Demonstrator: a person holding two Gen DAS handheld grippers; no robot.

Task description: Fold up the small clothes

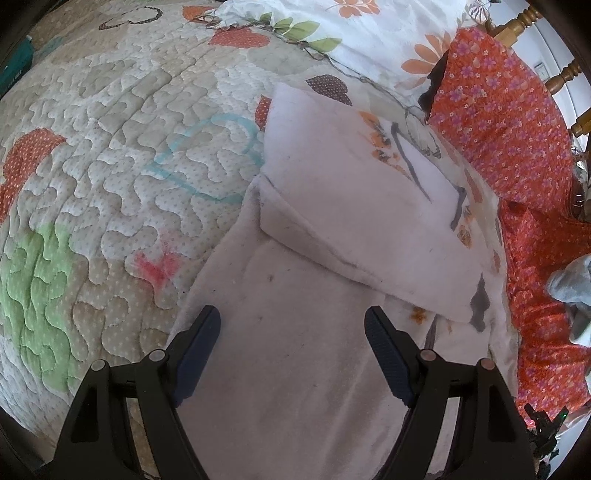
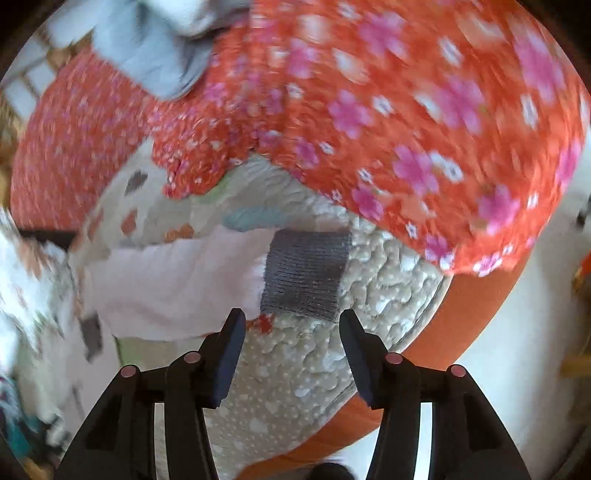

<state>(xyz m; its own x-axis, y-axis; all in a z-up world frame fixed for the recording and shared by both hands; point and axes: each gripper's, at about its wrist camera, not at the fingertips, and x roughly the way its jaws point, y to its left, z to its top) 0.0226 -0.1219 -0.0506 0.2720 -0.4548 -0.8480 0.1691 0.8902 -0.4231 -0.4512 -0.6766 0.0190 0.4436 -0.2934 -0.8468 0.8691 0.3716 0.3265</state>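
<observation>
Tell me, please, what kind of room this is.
Most likely a bedroom: the clothes lie on a bed with a quilt, a flowered sheet lies beyond it, and wooden posts, perhaps a headboard, stand behind.

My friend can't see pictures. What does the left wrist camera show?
A pale pink garment, partly folded with its top layer turned over, lies on a quilted bedspread with heart shapes. The open left gripper hovers over the garment's near end, holding nothing. An orange floral cloth lies along the right side.

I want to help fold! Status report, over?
Left gripper open over white garment, partly folded. Right gripper open, empty, near its grey cuff. Nothing in the way.
</observation>
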